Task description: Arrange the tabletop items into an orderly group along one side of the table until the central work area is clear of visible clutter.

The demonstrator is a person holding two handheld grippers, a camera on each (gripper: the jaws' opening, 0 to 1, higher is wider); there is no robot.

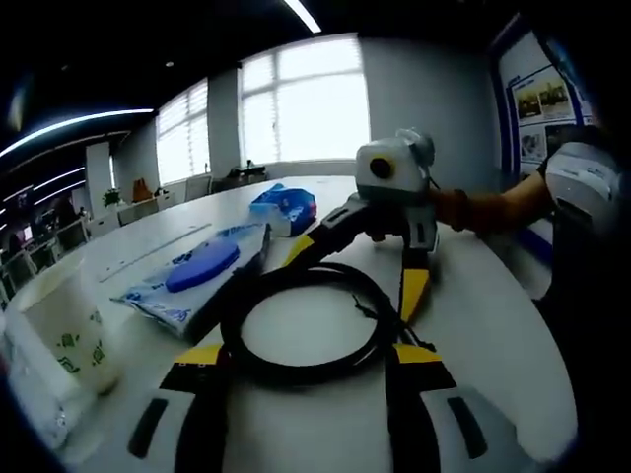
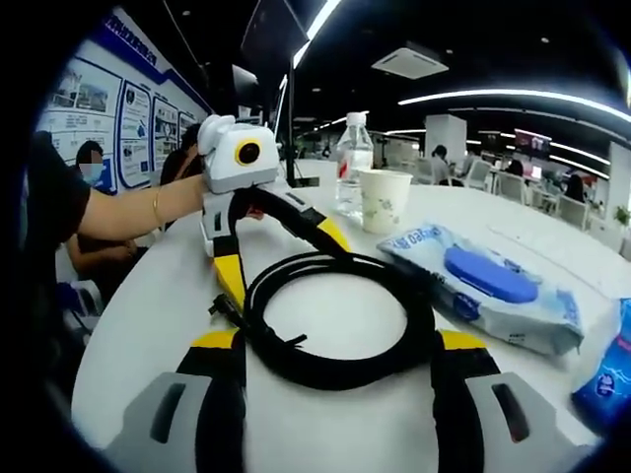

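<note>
Both my grippers face each other across a coiled black cable point(image 1: 301, 330) lying flat on the white bench point(image 1: 493, 325). In the left gripper view, my left gripper point(image 1: 308, 363) has its jaws apart, one yellow tip on each side of the coil's near edge, coil between them; can't tell if they touch it. Across the coil, the right gripper point(image 1: 380, 251) comes in from the far side, also spread wide, its two yellow-tipped jaws straddling the coil's far edge. Same story mirrored in the right gripper view: right gripper point(image 2: 340, 350) open w/ cable point(image 2: 340, 320) between its jaws, left gripper point(image 2: 281, 258) opposite, jaws apart over the far rim of the coil, my hand point(image 2: 182, 197) behind it. Other stuff, left gripper view: wipes pack point(image 1: 197, 276) w/ blue lid just beside the coil, a small blue packet point(image 1: 286, 207) beyond it, paper cup point(image 1: 74, 330) near the bench edge, apart from the cable. Right gripper view: wipes pack point(image 2: 488, 286) next to the coil, cup point(image 2: 385, 199) and a clear bottle point(image 2: 355, 163) standing upright side by side further back, blue packet point(image 2: 611, 379) at the frame edge. All items sit on the one bench.
</note>
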